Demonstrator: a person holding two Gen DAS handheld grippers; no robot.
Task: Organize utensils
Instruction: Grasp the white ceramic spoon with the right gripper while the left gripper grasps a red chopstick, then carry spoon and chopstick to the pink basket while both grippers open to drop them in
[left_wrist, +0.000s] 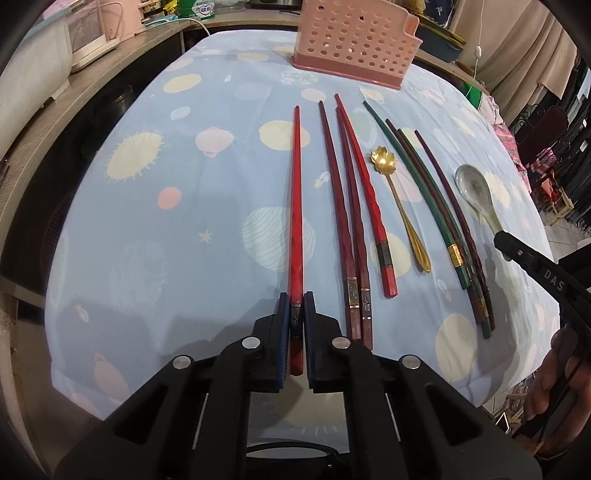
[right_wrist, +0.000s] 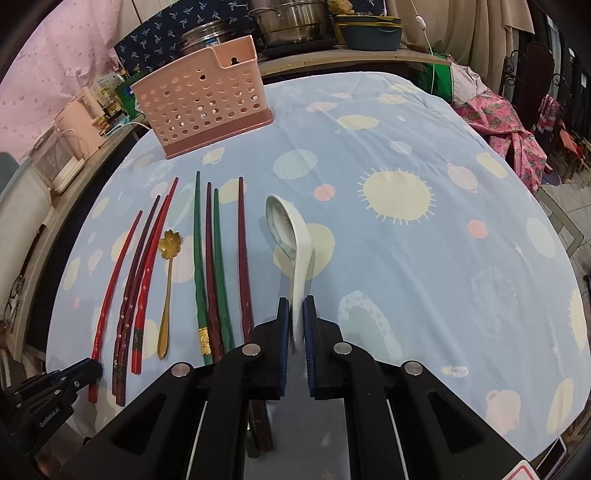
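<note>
Pickup step; left tool (left_wrist: 296, 317) clamped on red chopstick (left_wrist: 295, 206); right tool (right_wrist: 296, 321) clamped on ceramic spoon (right_wrist: 291, 240); next probably lift both toward pink holder (right_wrist: 203, 107).

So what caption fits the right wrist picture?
Right hand-held gripper clamps a white spoon beside chopsticks, facing a pink basket.

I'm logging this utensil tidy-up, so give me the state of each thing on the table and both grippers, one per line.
Left gripper: jaws shut on bright red chopstick.
Right gripper: jaws shut on white ceramic spoon, bowl tilted sideways.
Pink perforated plastic utensil holder: upright, no utensils showing.
Gold flower-bowl spoon: lying flat, untouched.
Green chopsticks: lying flat.
Dark red chopsticks: lying flat.
</note>
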